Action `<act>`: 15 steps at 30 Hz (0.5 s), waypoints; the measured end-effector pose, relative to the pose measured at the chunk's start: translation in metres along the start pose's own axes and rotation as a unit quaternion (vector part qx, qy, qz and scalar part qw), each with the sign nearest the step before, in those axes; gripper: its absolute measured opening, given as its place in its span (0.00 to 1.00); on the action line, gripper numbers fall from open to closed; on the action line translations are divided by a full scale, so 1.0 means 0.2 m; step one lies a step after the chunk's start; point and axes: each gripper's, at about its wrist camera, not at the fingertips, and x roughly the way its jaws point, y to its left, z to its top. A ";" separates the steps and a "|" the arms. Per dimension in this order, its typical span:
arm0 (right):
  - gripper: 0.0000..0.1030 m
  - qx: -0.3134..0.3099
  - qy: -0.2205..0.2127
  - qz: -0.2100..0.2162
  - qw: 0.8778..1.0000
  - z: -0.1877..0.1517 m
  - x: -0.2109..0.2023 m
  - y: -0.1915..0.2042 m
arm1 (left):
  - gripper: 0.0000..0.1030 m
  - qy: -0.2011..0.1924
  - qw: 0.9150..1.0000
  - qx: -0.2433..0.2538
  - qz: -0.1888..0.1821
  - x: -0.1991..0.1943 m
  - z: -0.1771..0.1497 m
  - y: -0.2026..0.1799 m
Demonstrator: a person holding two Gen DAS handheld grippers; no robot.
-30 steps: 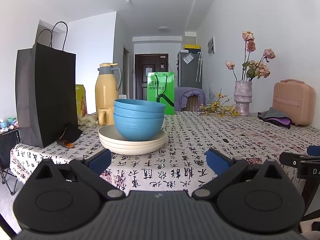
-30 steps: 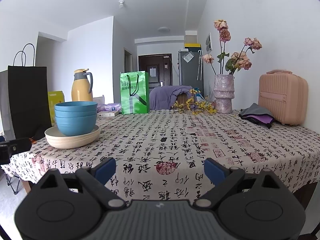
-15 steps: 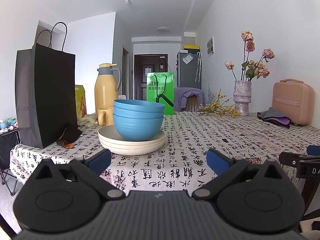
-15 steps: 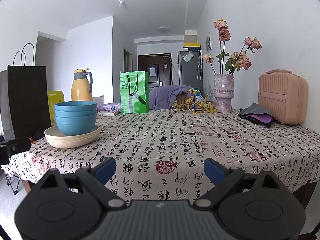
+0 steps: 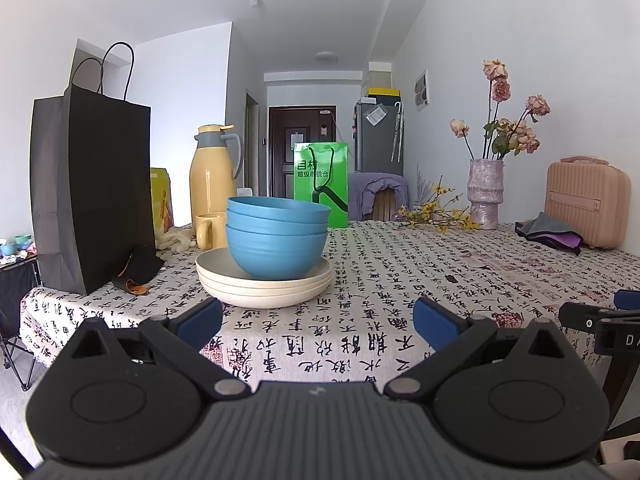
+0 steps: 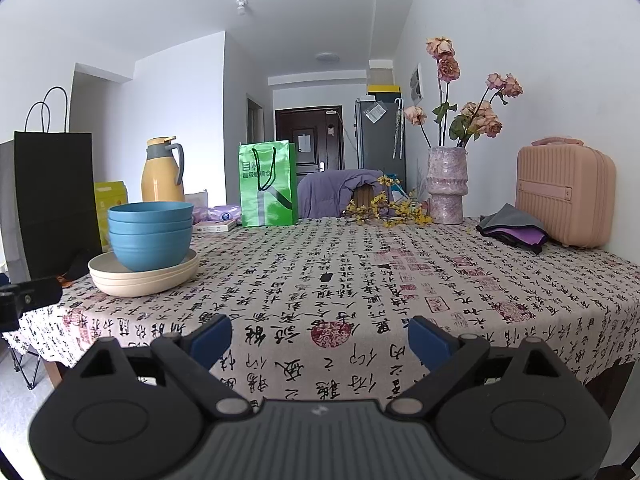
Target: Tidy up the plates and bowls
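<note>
Three nested blue bowls (image 5: pixel 277 240) sit on a stack of three cream plates (image 5: pixel 264 288), on a table covered with a calligraphy-print cloth (image 5: pixel 400 280). My left gripper (image 5: pixel 316 322) is open at the table's near edge, just in front of the stack, with nothing between its fingers. The right wrist view shows the same blue bowls (image 6: pixel 150 236) and cream plates (image 6: pixel 144 278) at the far left. My right gripper (image 6: pixel 319 336) is open over the table's near edge, well to the right of the stack and holding nothing.
A black paper bag (image 5: pixel 92 196), yellow thermos (image 5: pixel 214 184) and yellow mug (image 5: pixel 210 230) stand left of and behind the stack. A green bag (image 6: pixel 268 184), a vase of dried roses (image 6: pixel 446 186), folded cloth (image 6: pixel 512 230) and a pink case (image 6: pixel 564 196) line the far and right sides.
</note>
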 end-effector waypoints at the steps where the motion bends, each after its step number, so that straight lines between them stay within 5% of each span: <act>1: 0.92 0.001 0.000 0.000 1.000 0.00 0.00 0.00 | 1.00 0.000 1.000 0.000 0.001 0.00 0.00 0.00; 15: 0.92 0.003 0.002 -0.001 1.000 0.00 0.00 -0.01 | 1.00 0.002 1.000 -0.001 0.001 0.00 0.00 0.00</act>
